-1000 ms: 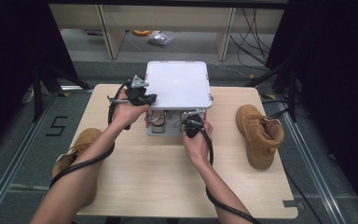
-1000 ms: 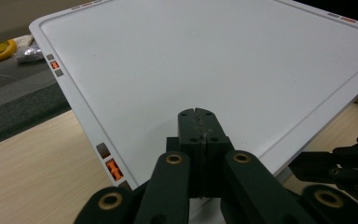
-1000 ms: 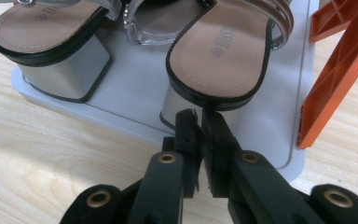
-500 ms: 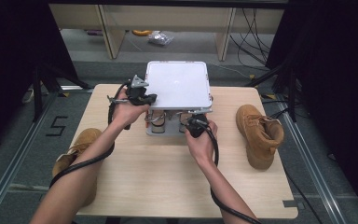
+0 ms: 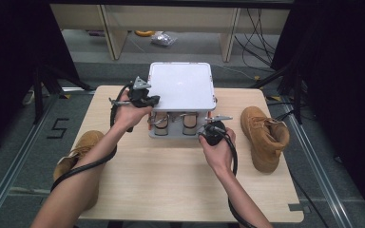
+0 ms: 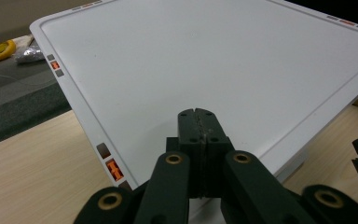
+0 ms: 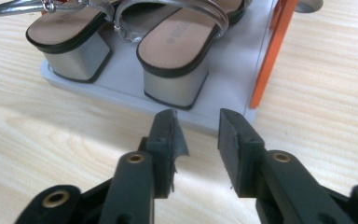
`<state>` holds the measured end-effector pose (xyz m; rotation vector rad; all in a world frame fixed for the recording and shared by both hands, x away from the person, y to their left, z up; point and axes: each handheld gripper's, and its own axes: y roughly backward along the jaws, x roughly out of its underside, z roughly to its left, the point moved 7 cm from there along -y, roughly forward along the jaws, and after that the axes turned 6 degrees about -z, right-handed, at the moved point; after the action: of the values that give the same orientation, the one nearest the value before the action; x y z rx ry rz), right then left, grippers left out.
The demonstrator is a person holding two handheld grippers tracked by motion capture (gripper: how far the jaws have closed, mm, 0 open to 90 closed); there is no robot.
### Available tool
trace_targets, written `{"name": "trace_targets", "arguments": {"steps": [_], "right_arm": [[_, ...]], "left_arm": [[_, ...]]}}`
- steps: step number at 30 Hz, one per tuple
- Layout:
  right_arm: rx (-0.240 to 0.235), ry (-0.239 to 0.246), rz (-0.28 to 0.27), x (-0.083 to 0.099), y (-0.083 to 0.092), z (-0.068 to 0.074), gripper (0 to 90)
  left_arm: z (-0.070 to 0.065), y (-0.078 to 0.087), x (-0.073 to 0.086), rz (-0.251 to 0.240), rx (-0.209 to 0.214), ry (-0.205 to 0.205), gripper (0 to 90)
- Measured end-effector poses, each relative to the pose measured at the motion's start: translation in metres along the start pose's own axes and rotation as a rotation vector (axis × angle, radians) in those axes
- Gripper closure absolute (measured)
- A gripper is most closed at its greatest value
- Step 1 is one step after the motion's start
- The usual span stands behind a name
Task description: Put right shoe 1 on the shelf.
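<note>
Sandals (image 5: 173,124) were seen, from the high view, standing side by side on the grey base (image 5: 159,135) of a shoe box in the middle of the table (image 5: 171,180), heels toward the person, with the white lid (image 5: 181,87) raised over them and hinged at the far side; the lid was judged to be propped up by the left gripper (image 5: 153,99) at its near left corner so that the sandals could be reached. The right gripper (image 5: 208,127) was held low at the base's near right corner, and its opening could not be made out from above. One boot (image 5: 264,137) was placed on the table to the right, and another (image 5: 78,154) lay off the left edge. In the left gripper view, the left gripper (image 6: 199,135) was shown pressed together, with nothing visible between the jaws, its tips lying against the lid (image 6: 205,60) near its edge; whether the rim was pinched could not be told. In the right gripper view, the right gripper (image 7: 198,135) was shown spread and empty, hovering over the table just short of the base (image 7: 121,91), pointed between the nearer sandal's heel (image 7: 175,84) and the orange strut (image 7: 272,51); it was judged ready to close on that heel or on the base's edge.
</note>
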<state>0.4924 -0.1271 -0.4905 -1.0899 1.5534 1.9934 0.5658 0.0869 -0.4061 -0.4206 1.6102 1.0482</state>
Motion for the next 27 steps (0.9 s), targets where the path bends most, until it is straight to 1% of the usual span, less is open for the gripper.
{"name": "trace_targets", "arguments": {"steps": [1, 2, 3, 4, 5, 6, 7, 8, 9, 10, 11, 12, 13, 14, 15, 16, 17, 18, 19, 20, 21, 22, 23, 24, 25, 26, 27], "right_arm": [[-0.004, -0.007, -0.004, 0.003, 0.004, -0.001, 64.3], [-0.01, 0.004, -0.007, 0.004, 0.005, -0.003, 63.2], [-0.015, -0.001, -0.012, 0.005, 0.006, -0.003, 61.9], [-0.025, -0.019, -0.013, 0.006, 0.008, -0.002, 61.0], [-0.034, -0.014, -0.012, 0.007, 0.009, -0.002, 60.6], [-0.025, 0.0, -0.016, 0.008, 0.011, -0.003, 60.0], [-0.036, -0.027, 0.002, 0.01, 0.014, -0.001, 59.4], [-0.036, -0.027, 0.002, 0.01, 0.014, -0.001, 59.4], [-0.051, -0.021, -0.021, 0.01, 0.015, -0.002, 58.5], [-0.051, -0.021, -0.021, 0.01, 0.015, -0.002, 58.5], [-0.063, -0.019, -0.031, 0.011, 0.017, -0.004, 57.6], [-0.07, -0.019, -0.03, 0.012, 0.019, -0.004, 57.3], [-0.067, -0.034, -0.03, 0.014, 0.02, -0.004, 57.0], [-0.062, -0.039, -0.03, 0.015, 0.022, -0.005, 56.8], [-0.072, -0.024, -0.037, 0.016, 0.023, -0.006, 56.6], [-0.072, -0.024, -0.037, 0.016, 0.023, -0.006, 56.6], [-0.068, -0.044, -0.043, 0.019, 0.024, -0.005, 56.1], [-0.078, -0.026, -0.046, 0.02, 0.025, -0.006, 55.8], [-0.072, -0.032, -0.044, 0.022, 0.027, -0.006, 55.7], [-0.08, -0.044, -0.05, 0.023, 0.027, -0.005, 55.5], [-0.082, -0.032, -0.045, 0.025, 0.028, -0.006, 55.4], [-0.081, -0.054, -0.048, 0.026, 0.029, -0.004, 55.2], [-0.07, -0.049, -0.045, 0.028, 0.029, -0.006, 55.0], [-0.075, -0.031, -0.046, 0.029, 0.03, -0.007, 54.7], [-0.079, -0.044, -0.052, 0.03, 0.03, -0.007, 54.2], [-0.067, -0.069, -0.032, 0.033, 0.033, -0.005, 54.0], [-0.067, -0.043, -0.041, 0.033, 0.032, -0.008, 53.9]], "left_arm": [[0.0, 0.0, 0.0, 0.003, -0.005, 0.004, 88.5], [0.001, 0.0, 0.0, 0.004, -0.009, 0.004, 87.6], [0.001, 0.0, -0.001, -0.001, -0.006, 0.009, 87.0], [0.001, 0.0, -0.001, -0.001, -0.006, 0.009, 86.1], [0.002, 0.003, -0.002, -0.003, -0.013, 0.014, 84.5], [0.002, 0.006, -0.003, -0.012, -0.012, 0.02, 82.5], [0.002, 0.009, -0.004, -0.015, -0.01, 0.021, 80.4], [0.002, 0.009, -0.004, -0.015, -0.01, 0.021, 78.4], [0.002, 0.016, -0.006, -0.02, -0.005, 0.024, 76.5], [0.002, 0.016, -0.006, -0.02, -0.005, 0.024, 74.9], [0.003, 0.024, -0.007, -0.036, -0.004, 0.034, 73.5], [0.004, 0.03, -0.007, -0.032, -0.004, 0.033, 72.2], [0.005, 0.035, -0.007, -0.03, -0.005, 0.037, 71.3], [0.007, 0.04, -0.007, -0.038, -0.008, 0.043, 70.6], [0.008, 0.045, -0.005, -0.029, -0.011, 0.038, 70.1], [0.008, 0.045, -0.005, -0.029, -0.011, 0.038, 69.5], [0.011, 0.055, -0.001, -0.024, -0.02, 0.047, 68.7], [0.012, 0.059, 0.001, -0.023, -0.022, 0.049, 68.2], [0.013, 0.063, 0.004, -0.02, -0.028, 0.059, 67.7], [0.015, 0.067, 0.007, -0.011, -0.031, 0.059, 67.1], [0.017, 0.071, 0.01, -0.002, -0.038, 0.059, 66.7], [0.017, 0.071, 0.01, -0.002, -0.038, 0.059, 66.3], [0.021, 0.077, 0.016, 0.005, -0.047, 0.069, 65.9], [0.022, 0.079, 0.019, 0.009, -0.05, 0.074, 65.6], [0.024, 0.082, 0.022, 0.016, -0.054, 0.075, 65.6], [0.025, 0.084, 0.024, 0.016, -0.053, 0.085, 65.6], [0.027, 0.087, 0.027, 0.023, -0.054, 0.084, 65.5]]}}
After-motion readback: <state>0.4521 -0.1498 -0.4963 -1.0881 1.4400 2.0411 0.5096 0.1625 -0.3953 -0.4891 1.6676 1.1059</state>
